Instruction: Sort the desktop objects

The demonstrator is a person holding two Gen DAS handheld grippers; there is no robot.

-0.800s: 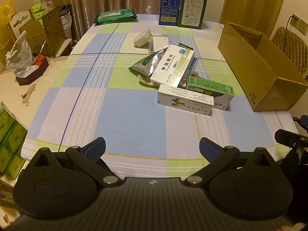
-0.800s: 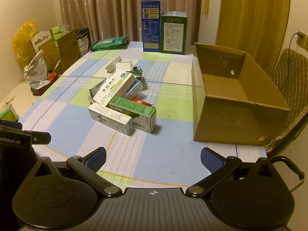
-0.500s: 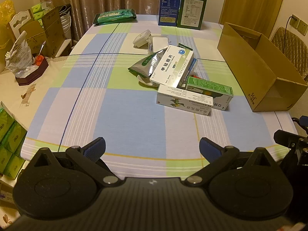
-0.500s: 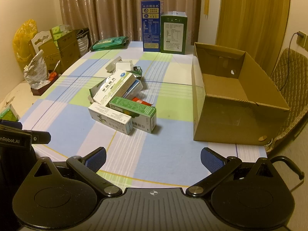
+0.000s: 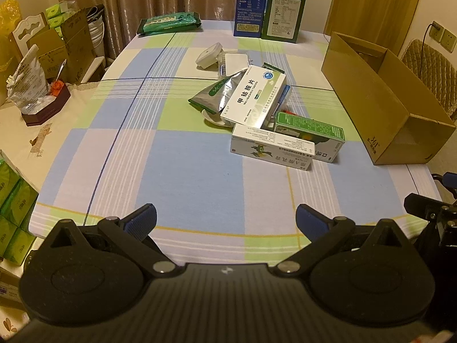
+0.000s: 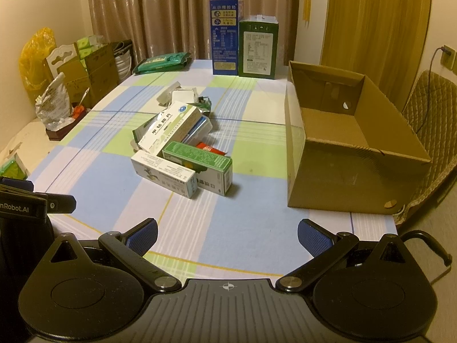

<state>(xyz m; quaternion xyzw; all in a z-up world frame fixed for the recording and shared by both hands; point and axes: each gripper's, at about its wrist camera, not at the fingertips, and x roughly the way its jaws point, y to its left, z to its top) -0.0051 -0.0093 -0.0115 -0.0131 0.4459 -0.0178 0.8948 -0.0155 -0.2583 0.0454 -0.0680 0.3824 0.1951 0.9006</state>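
A lived-in home dining room, long table in a blue-green checked cloth (image 6: pixel 177 208), brown pleated curtains (image 6: pixel 148 14) at 12 o'clock, quilted beige chair (image 6: pixel 428 105) at 3 o'clock, stacked cardboard cartons (image 5: pixel 68 43) at 10 o'clock

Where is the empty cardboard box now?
In both views the cardboard box stands open on the table's right side, to the right of the pile of medicine boxes, apart from it.

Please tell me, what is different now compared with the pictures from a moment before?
Nothing visibly changed. The left gripper and right gripper stay wide open and empty above the near table edge. The pile of medicine boxes and the cardboard box lie as before.
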